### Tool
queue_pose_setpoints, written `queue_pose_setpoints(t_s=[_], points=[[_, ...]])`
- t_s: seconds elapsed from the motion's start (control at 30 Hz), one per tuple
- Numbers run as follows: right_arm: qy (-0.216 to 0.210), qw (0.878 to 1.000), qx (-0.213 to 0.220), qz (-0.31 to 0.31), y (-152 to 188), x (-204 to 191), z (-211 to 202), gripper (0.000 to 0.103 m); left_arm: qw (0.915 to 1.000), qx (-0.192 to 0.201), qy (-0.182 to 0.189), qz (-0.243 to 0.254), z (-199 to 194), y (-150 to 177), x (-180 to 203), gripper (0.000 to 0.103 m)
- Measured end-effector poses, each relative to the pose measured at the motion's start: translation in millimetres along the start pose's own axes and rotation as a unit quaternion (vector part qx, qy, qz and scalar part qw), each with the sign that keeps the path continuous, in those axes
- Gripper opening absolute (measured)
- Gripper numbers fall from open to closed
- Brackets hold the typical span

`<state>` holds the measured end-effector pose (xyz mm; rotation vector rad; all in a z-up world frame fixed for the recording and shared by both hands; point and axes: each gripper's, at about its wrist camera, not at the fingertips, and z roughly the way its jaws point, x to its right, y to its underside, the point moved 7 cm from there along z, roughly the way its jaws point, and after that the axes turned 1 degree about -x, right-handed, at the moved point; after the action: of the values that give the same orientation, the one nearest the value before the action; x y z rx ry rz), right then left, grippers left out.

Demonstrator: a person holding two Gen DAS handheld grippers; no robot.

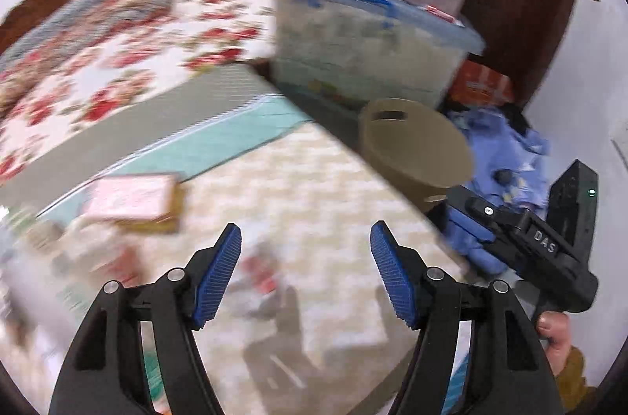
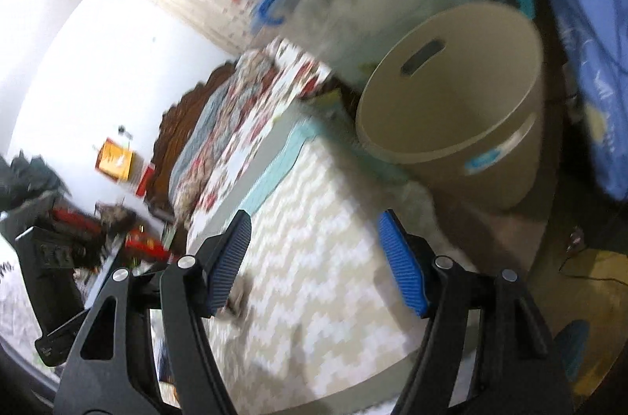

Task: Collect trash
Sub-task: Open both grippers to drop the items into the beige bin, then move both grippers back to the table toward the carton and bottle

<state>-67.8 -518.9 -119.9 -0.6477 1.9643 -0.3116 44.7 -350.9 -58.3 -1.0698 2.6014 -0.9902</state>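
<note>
- The left gripper (image 1: 306, 238) hangs over a bed covered in a beige-and-white zigzag cover (image 1: 314, 187), its blue-padded jaws spread wide with nothing between them.
- On the cover below and left of that gripper lies a scatter of trash: a pink-topped box (image 1: 135, 199) is the clearest piece, with a small red-and-white wrapper (image 1: 261, 272) nearer the jaws (both are smeared by motion blur, so no finer detail shows).
- The right gripper (image 2: 314, 234) is likewise parted and holds nothing, pointing across the same zigzag cover (image 2: 314, 277).
- A tan round bin (image 2: 455, 117) stands just past the foot of the bed, tilted in this view, with a slot handle in its wall and a blue label on its outside; the left wrist view shows the same bin (image 1: 416, 148) beside the bed's edge.
- Behind the bin sits a clear storage box with a blue lid (image 1: 373, 50), another clear tub stacked on top.
- Crumpled blue cloth (image 1: 506, 156) lies to the bin's right.
- A floral quilt (image 1: 117, 62) covers the far end of the bed.
</note>
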Motion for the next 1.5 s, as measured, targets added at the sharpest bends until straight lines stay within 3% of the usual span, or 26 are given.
queue_pose_setpoints(t_s=[0.17,0.37,0.73,1.17,1.5], points=[[0.001,0.999,-0.039,-0.037,36.8,-30.3,16.3,0.069,0.9979,0.016,-0.054,-0.032,-34.1,26.4,-46.4,0.065],[-0.003,0.994,-0.083,-0.076,74.4,-67.1,33.1,0.069,0.9942,0.027,-0.077,-0.07,-62.1,50.1,-85.9,0.065],[-0.004,0.985,-0.128,-0.116,114.5,-107.8,54.2,0.069,0.9882,0.042,-0.096,-0.112,-92.4,77.1,-135.2,0.066],[0.003,0.976,-0.159,-0.147,140.8,-128.7,71.0,0.069,0.9773,0.037,-0.114,-0.175,-107.1,111.0,-192.7,0.066],[-0.001,0.969,-0.176,-0.174,156.0,-141.2,80.1,0.069,0.9755,0.024,-0.112,-0.188,-108.6,128.6,-206.3,0.066]])
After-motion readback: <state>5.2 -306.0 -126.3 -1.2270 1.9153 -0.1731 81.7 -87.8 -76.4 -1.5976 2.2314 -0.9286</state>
